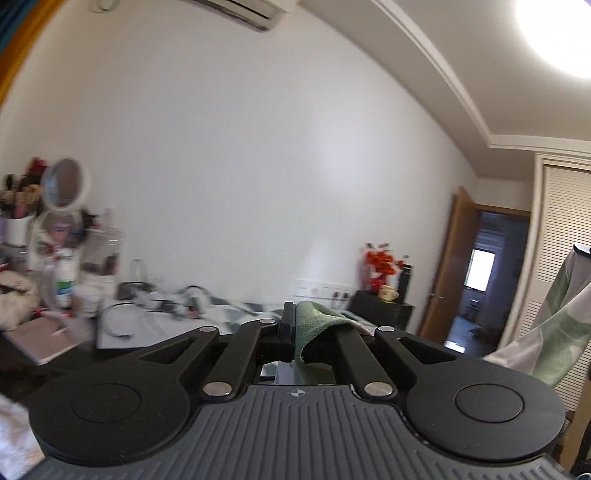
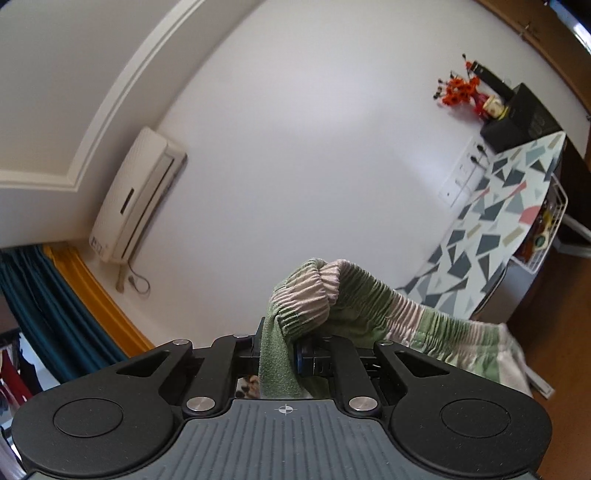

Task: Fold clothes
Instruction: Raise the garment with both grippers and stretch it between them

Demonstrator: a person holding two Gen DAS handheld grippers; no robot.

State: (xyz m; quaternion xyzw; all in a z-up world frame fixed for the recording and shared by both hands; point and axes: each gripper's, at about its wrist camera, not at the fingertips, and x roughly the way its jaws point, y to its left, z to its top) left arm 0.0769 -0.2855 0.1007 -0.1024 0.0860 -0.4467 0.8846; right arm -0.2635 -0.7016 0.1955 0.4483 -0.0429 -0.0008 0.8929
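Both grippers are held up high: left gripper point(image 1: 295, 325) pinches the green garment point(image 1: 317, 325), right gripper point(image 2: 279, 350) clamps its ribbed waistband point(image 2: 314, 291). No readable labels or writing anywhere.

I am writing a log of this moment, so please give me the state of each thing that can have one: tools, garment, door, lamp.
Left tool: shut on the green garment's edge.
Right tool: shut on the garment's gathered waistband.
Green garment: lifted, hanging between both tools, not folded.
Door: open.
Ceiling lamp: on.
Air conditioner: flap looks closed.
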